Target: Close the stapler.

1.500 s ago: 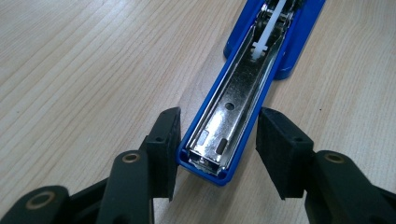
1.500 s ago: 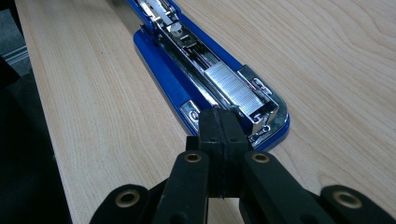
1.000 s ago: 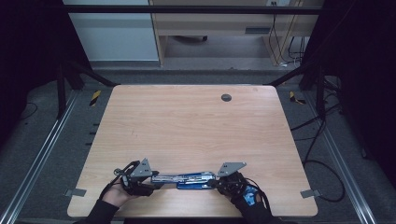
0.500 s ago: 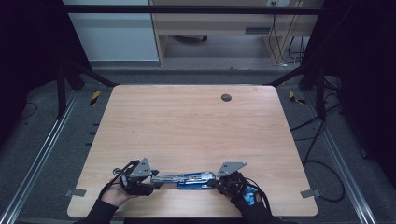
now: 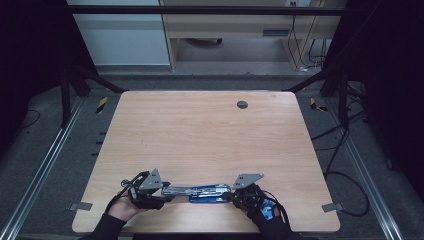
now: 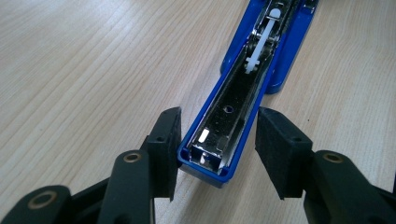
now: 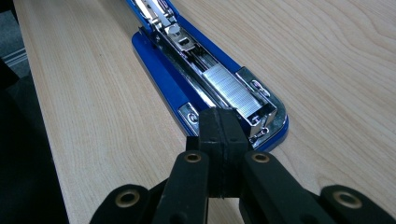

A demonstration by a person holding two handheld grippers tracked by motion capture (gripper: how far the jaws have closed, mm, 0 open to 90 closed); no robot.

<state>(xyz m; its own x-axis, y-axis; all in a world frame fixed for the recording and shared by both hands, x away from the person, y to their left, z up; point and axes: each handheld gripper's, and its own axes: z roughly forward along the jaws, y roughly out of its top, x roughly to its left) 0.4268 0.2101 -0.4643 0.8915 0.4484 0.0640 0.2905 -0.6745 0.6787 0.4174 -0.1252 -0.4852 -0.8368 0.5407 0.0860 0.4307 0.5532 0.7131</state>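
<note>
A blue stapler (image 5: pixel 200 190) lies opened out flat near the table's front edge, its metal channels facing up. My left gripper (image 5: pixel 162 190) is at its left end. In the left gripper view the left gripper (image 6: pixel 219 121) is open, its pads (image 6: pixel 280 149) on either side of the blue top arm (image 6: pixel 233 107); the left pad is at the arm's edge, the right pad apart from it. My right gripper (image 5: pixel 231 194) is at the stapler's right end. In the right gripper view the right gripper (image 7: pixel 219 121) is shut, pads pressed together, tip against the base (image 7: pixel 187 65) just before a strip of staples (image 7: pixel 231 88).
The wooden table (image 5: pixel 200 135) has a dark round grommet (image 5: pixel 242 104) at its far middle. The table's front edge lies just below the hands. Cables (image 5: pixel 345 150) trail on the floor at the right, and metal rails (image 5: pixel 45 165) run along both sides.
</note>
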